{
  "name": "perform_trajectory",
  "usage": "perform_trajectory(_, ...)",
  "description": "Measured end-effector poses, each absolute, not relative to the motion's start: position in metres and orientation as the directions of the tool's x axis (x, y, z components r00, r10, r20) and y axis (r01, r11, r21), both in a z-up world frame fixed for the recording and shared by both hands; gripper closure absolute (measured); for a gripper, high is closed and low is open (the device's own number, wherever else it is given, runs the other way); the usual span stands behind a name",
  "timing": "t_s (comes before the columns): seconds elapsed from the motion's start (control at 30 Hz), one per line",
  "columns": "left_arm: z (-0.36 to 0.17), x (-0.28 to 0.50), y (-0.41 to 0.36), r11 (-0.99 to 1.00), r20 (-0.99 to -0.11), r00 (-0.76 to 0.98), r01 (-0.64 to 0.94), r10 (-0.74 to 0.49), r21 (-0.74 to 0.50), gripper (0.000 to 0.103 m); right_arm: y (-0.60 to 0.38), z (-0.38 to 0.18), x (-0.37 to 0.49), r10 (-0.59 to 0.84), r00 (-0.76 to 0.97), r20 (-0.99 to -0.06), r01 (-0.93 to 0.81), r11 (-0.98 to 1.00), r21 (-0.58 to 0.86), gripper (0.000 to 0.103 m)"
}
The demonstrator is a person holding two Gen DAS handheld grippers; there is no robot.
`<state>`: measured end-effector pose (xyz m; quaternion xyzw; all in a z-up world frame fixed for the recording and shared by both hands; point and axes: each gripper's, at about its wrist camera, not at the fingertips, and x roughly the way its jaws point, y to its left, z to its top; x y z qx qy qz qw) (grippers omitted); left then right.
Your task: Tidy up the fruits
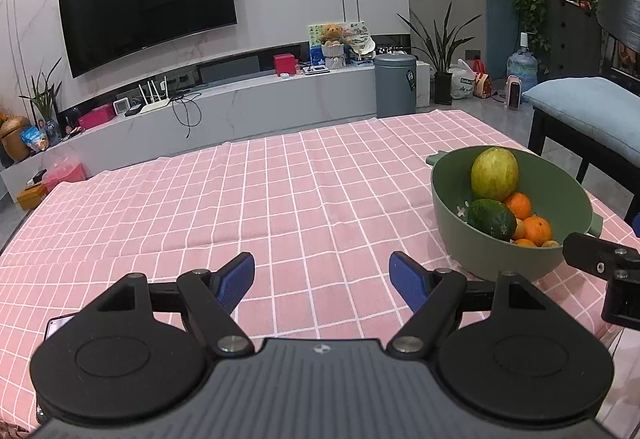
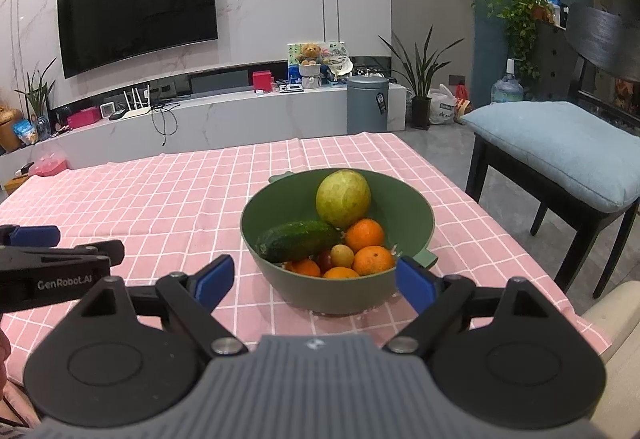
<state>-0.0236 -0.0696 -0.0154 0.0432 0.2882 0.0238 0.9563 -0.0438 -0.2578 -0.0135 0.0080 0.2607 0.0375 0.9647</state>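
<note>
A green bowl (image 2: 416,207) stands on the pink checked tablecloth (image 2: 160,207). It holds a large yellow-green fruit (image 2: 343,197), a dark green cucumber (image 2: 298,241), several oranges (image 2: 364,235) and small fruits. My right gripper (image 2: 314,281) is open and empty, just in front of the bowl, its fingers either side of the near rim. My left gripper (image 1: 322,279) is open and empty over bare cloth, to the left of the bowl (image 1: 452,231). The fruit (image 1: 494,173) and cucumber (image 1: 491,219) show there too.
A chair with a blue cushion (image 2: 560,147) stands right of the table. The table's right edge lies close to the bowl. A TV (image 2: 136,7) and a low cabinet (image 2: 224,119) lie beyond the far edge. A phone (image 1: 56,325) lies at the near left.
</note>
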Motion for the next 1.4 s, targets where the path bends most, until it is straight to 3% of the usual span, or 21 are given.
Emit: perform_trajectory(1.4, -0.0132, -0.0212, -0.0685, 0.995, -0.568, 0.82, -0.02, 0.071, 0.096, 0.013, -0.2572, -0.0148, -0.0439, 0.092, 0.858, -0.506, -0.085, 0.996, 0.037, 0.018)
